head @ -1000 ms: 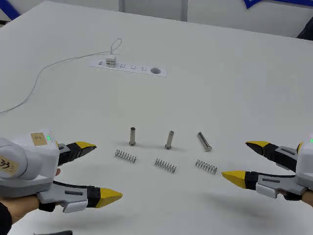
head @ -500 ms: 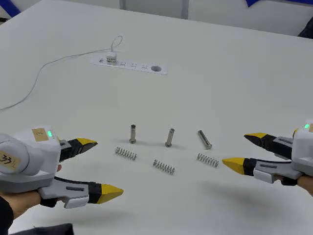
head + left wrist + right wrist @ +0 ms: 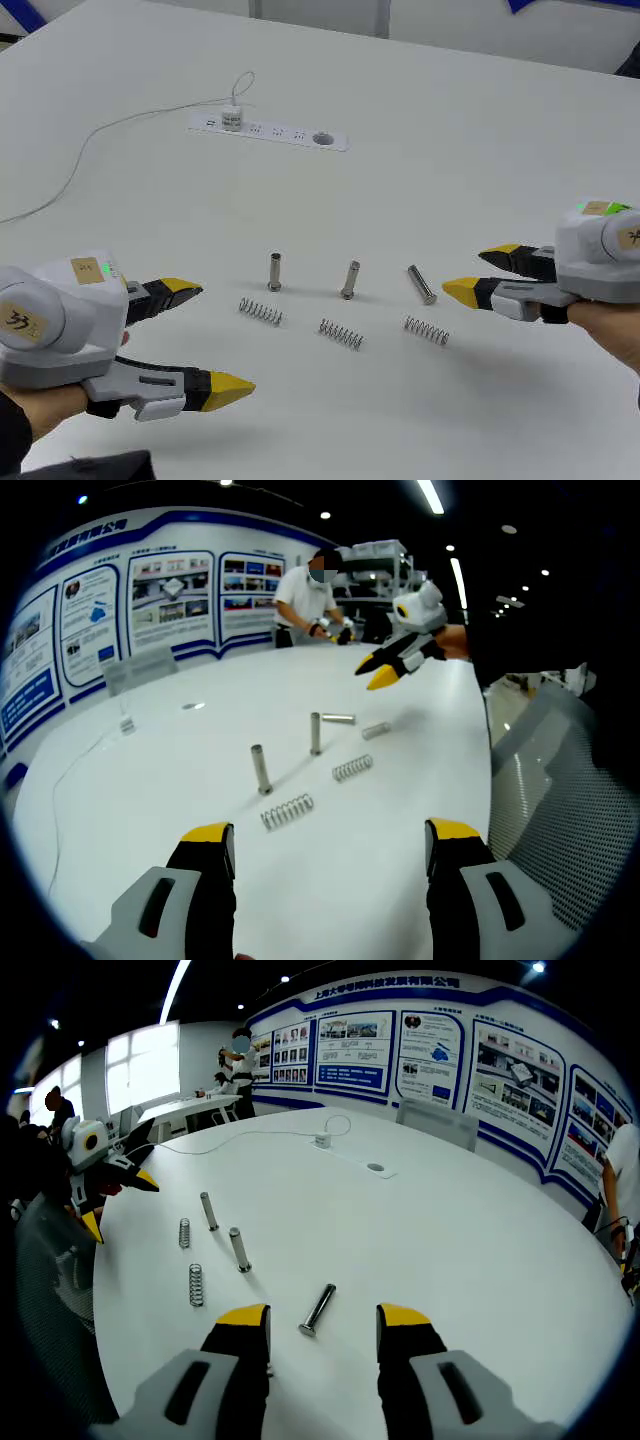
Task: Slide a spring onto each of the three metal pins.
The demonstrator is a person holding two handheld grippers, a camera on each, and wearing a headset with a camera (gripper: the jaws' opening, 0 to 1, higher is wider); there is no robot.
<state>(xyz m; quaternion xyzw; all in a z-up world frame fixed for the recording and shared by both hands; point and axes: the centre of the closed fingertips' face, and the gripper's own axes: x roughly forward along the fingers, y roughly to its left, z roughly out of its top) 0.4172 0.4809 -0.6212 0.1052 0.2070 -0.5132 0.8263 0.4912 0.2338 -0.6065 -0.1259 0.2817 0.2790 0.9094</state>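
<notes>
Two metal pins stand upright on the white table, one at the left (image 3: 275, 271) and one in the middle (image 3: 350, 280); a third pin (image 3: 420, 285) lies flat at the right. In front of each pin lies a spring: left spring (image 3: 260, 311), middle spring (image 3: 340, 334), right spring (image 3: 426, 330). My left gripper (image 3: 208, 338) is open and holds nothing, a little left of the left spring. My right gripper (image 3: 478, 272) is open and holds nothing, just right of the lying pin (image 3: 317, 1309), which sits between and just ahead of its tips in the right gripper view.
A white power strip (image 3: 268, 132) with a plugged adapter and a thin cable (image 3: 110, 128) lies at the back of the table. The table's right edge (image 3: 490, 780) runs close by in the left gripper view. People stand by far tables (image 3: 305, 600).
My right gripper has moved in and up toward the lying pin, with its jaws a little narrower. My left gripper has stayed about where it was. The camera has tilted slightly.
</notes>
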